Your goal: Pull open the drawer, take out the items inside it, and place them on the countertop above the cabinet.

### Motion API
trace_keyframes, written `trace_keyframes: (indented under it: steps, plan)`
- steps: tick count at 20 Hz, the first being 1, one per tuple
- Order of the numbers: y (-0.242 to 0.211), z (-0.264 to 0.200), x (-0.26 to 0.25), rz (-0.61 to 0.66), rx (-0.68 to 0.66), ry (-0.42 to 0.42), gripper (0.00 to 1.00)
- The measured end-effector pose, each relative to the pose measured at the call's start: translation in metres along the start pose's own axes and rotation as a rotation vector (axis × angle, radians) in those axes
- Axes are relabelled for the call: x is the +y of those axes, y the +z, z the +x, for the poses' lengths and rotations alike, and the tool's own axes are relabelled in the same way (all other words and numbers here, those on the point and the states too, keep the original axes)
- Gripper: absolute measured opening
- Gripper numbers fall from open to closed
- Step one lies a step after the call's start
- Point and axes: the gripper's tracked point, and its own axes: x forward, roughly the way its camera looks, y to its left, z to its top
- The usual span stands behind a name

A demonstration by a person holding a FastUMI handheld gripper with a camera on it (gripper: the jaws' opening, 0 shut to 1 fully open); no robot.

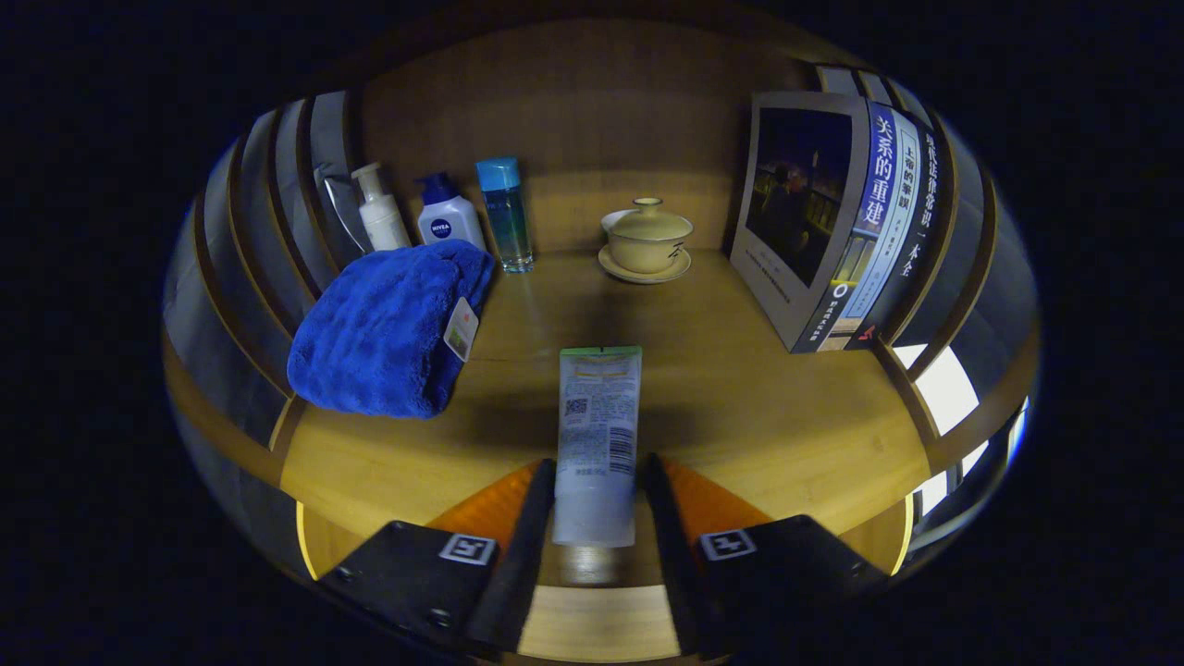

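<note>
We see the gripper (597, 481) with its two fingers set narrowly around a white tube (598, 444), one finger along each side of the tube's lower half. The left finger (532, 513) appears to touch the tube's edge; on the right a thin dark line runs between finger and tube, so we cannot tell whether both press on it. The tube points away from us, its green-edged end lying over the wooden countertop (740, 407), and we cannot tell whether it rests on the wood or hangs just above it.

Ahead of the tube we find open wood running to the back wall. The countertop's near edge passes just under the fingertips. To the right of the fingers the bare surface stretches to the corner.

To the left, near the tube but apart from it, lies a folded blue towel (384, 338) with a paper tag. Behind the towel stand a white pump bottle (381, 213), a white bottle with a blue cap (449, 217) and a clear blue bottle (505, 215). A lidded cup on a saucer (646, 242) sits near the back wall. On the right, a row of books (837, 222) stands upright, well apart from the tube.
</note>
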Motion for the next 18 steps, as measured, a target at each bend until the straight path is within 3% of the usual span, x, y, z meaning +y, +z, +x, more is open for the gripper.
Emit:
trace_keyframes:
  steps: [2,4,6,11,18]
  plan:
    - [-0.001,-0.001,-0.004,-0.001,0.007,-0.006,0.85]
    - [0.002,-0.004,-0.009,-0.010,-0.007,-0.019,0.96]
    - [0.010,-0.009,-0.011,-0.008,-0.047,-0.022,0.99]
    - [0.022,-0.049,0.013,-0.013,-0.136,0.078,0.99]
    - [0.034,-0.155,0.054,-0.015,-0.303,0.232,0.98]
